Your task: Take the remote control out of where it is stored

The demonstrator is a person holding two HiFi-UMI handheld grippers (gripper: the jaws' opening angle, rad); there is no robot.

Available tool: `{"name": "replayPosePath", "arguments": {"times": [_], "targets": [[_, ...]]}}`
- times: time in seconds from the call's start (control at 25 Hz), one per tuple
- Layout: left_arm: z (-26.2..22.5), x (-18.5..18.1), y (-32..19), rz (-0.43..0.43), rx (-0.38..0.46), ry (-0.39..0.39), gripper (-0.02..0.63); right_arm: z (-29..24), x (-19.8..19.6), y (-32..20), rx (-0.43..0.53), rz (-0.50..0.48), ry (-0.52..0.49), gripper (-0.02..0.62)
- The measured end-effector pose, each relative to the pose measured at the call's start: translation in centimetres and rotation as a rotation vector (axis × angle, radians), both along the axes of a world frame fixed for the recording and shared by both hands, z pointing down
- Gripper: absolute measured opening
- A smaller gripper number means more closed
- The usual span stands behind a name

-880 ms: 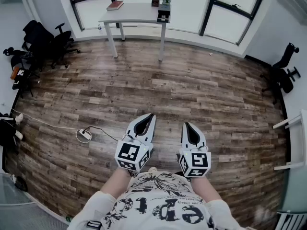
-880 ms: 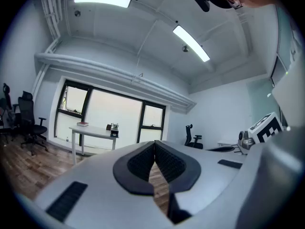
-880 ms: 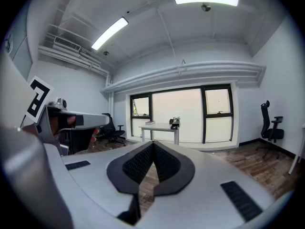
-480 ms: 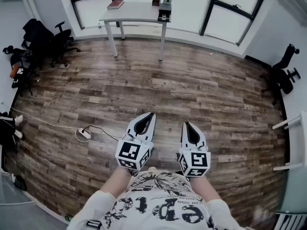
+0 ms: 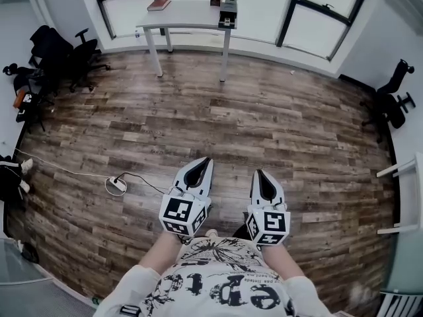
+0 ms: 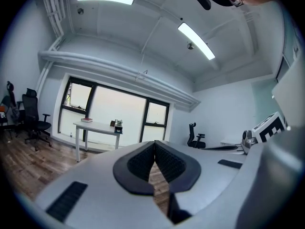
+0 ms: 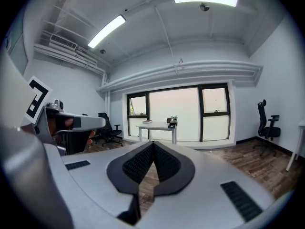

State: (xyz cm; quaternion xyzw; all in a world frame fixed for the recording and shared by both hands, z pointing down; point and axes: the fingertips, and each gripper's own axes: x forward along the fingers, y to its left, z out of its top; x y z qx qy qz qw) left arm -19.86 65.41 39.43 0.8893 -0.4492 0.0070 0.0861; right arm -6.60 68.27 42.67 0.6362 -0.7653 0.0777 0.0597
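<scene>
No remote control can be made out in any view. A white table (image 5: 185,17) stands far off by the windows, with a small dark holder (image 5: 227,8) and a book (image 5: 158,5) on top. It also shows as the distant table (image 6: 97,126) in the left gripper view and the table (image 7: 157,126) in the right gripper view. My left gripper (image 5: 207,159) and right gripper (image 5: 257,172) are held side by side close to the person's body, above the wooden floor. The left gripper (image 6: 154,142) and right gripper (image 7: 152,142) are both shut with nothing between their pads.
Black office chairs (image 5: 66,55) crowd the left wall and another chair (image 5: 393,101) stands at the right. A power strip with its cable (image 5: 115,185) lies on the floor just left of the grippers. A white desk edge (image 5: 406,197) juts in at the right.
</scene>
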Motion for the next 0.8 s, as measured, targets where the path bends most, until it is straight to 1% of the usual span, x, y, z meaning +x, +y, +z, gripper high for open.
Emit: {"name": "replayPosePath", "arguments": {"times": [0.16,0.36,0.56,0.68,0.8], "targets": [[1.2,0.1,-1.0,0.001,-0.034,-0.005,0.011,1.2,0.0,-1.1,-0.041,-0.013,0.002,0.003],[2.5,1.2,-4.0,-0.019,-0.071,0.004,0.011,2.2,1.9,-4.4,-0.064,-0.024,0.005,0.003],[3.3,2.1,-9.5,-0.058,-0.079,-0.052,0.011,3.6,2.5,-10.9,-0.093,-0.068,-0.017,0.003],[3.1,2.6,-13.8,-0.085,-0.084,-0.066,0.011,3.4,3.2,-15.8,-0.083,-0.095,-0.031,0.003],[2.3,3.7,-18.5,-0.115,-0.082,-0.074,0.011,2.4,4.9,-20.9,-0.067,-0.117,-0.036,0.003]]}}
